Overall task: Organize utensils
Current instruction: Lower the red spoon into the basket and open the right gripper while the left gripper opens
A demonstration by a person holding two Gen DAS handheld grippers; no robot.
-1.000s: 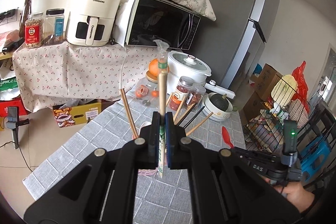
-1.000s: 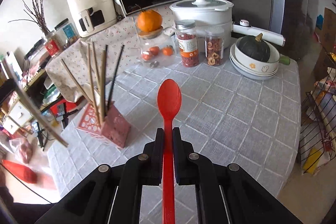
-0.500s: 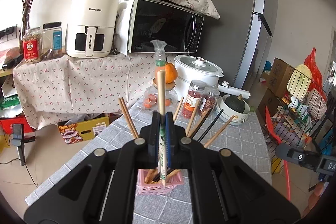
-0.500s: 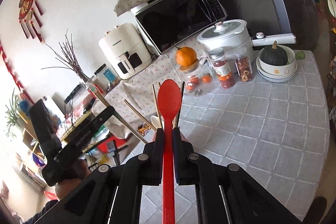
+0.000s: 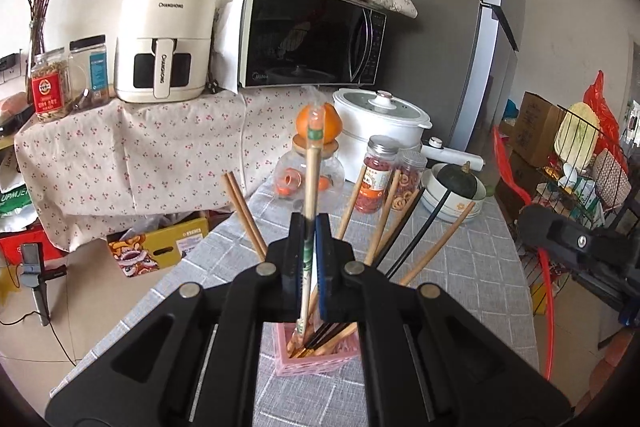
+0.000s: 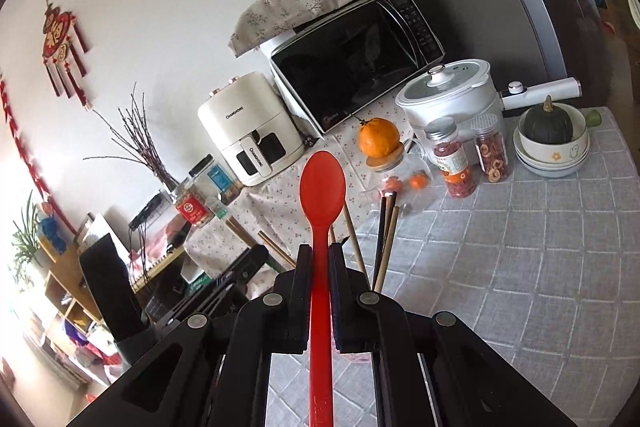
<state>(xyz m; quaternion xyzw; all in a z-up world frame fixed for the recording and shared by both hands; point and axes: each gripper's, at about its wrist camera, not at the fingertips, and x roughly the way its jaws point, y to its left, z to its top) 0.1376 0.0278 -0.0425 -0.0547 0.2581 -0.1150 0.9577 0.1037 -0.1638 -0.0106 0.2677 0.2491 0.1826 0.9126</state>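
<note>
My left gripper (image 5: 307, 247) is shut on a wrapped pair of wooden chopsticks (image 5: 312, 167), held upright with the lower end inside the pink holder (image 5: 316, 357). Several chopsticks (image 5: 432, 251) fan out of that holder. My right gripper (image 6: 320, 267) is shut on a red spoon (image 6: 322, 187), bowl up, above the chopsticks (image 6: 386, 235) in the holder, which is mostly hidden behind its fingers. The right gripper's body (image 5: 576, 247) and the red spoon's handle (image 5: 550, 303) show at the right of the left wrist view.
The grey checked tablecloth (image 6: 520, 267) carries two spice jars (image 6: 452, 159), a glass jar with an orange (image 6: 378, 137) on top, stacked bowls with a dark squash (image 6: 550, 125), and a white cooker (image 6: 444, 91). A microwave (image 5: 312, 35) and air fryer (image 5: 164, 39) stand behind.
My left gripper has lowered the wrapped chopsticks into the pink holder. My right gripper has swung left with the red spoon and now hovers over the holder.
</note>
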